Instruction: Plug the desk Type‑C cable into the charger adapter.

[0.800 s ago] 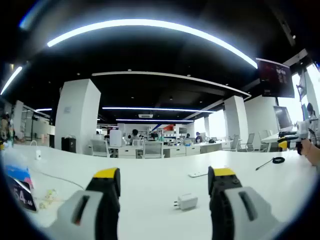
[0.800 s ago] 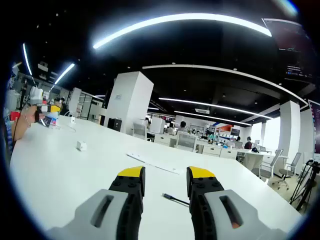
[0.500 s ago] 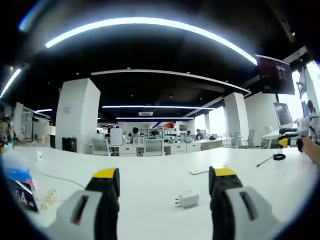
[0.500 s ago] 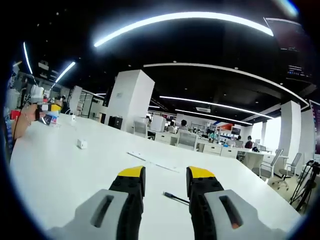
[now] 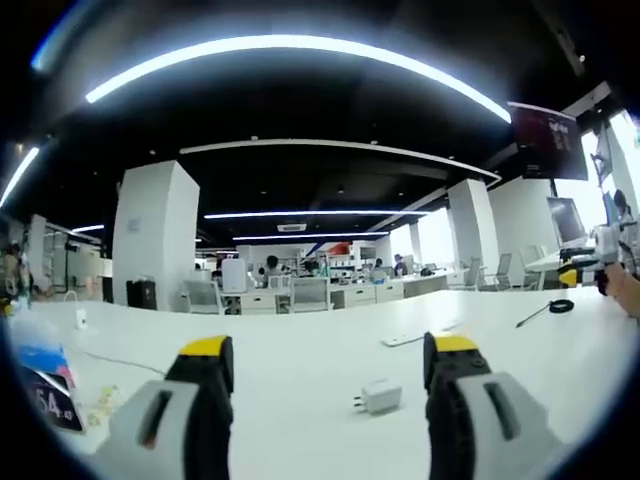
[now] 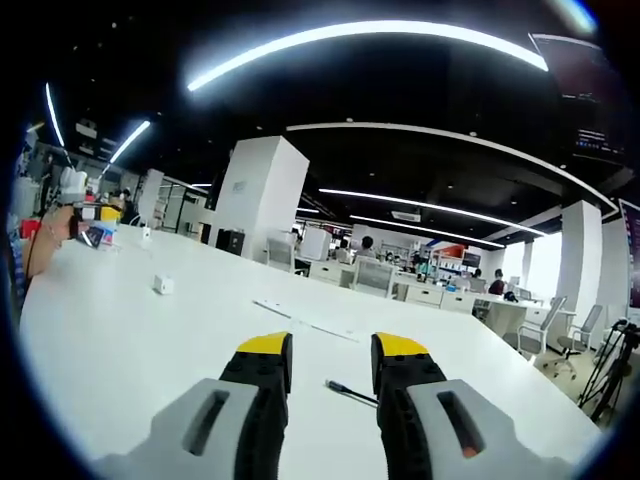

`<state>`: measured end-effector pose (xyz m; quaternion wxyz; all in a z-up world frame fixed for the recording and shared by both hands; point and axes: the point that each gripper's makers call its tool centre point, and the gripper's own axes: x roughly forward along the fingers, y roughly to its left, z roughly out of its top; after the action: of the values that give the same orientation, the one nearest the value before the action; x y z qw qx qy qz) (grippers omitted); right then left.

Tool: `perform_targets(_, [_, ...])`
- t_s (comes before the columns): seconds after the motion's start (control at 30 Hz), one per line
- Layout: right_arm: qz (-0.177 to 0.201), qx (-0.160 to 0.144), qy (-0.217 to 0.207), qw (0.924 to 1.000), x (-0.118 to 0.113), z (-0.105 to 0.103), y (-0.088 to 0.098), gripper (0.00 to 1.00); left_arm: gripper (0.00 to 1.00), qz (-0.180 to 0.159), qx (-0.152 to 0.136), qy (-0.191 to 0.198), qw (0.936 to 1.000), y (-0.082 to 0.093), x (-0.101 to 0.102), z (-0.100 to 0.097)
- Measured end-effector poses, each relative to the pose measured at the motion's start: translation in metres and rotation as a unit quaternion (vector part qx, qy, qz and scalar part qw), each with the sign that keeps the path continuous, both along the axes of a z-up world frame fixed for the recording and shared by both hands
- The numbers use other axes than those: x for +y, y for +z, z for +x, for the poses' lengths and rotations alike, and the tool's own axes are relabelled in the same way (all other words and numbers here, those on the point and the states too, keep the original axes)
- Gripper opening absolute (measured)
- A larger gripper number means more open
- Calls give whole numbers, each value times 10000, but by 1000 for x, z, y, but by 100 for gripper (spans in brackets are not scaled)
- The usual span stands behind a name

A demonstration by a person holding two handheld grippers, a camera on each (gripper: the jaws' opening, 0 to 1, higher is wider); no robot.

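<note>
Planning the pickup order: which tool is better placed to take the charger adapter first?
Left. The charger adapter lies on the table between the open left tool; the right tool faces the cable.

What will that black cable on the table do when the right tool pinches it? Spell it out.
The black cable is thin, so it will probably flex and trail rather than stay stiff. It looks light, so a nudge may slide it across the smooth white table. Its small plug end may twist between the right tool's open jaws.
</note>
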<state>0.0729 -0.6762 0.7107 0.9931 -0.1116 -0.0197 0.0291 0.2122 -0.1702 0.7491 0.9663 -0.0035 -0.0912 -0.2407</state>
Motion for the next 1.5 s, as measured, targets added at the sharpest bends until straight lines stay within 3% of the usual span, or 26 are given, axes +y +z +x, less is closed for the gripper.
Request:
perform_targets(1.0, [-34, 154, -41, 9999, 0, 0, -6, 32, 80, 346, 149, 99, 9992, -11, -2, 4])
perform_targets(1.5, [-36, 260, -78, 9996, -2, 2, -12, 32, 80, 421, 191, 293, 9985, -14, 7, 9])
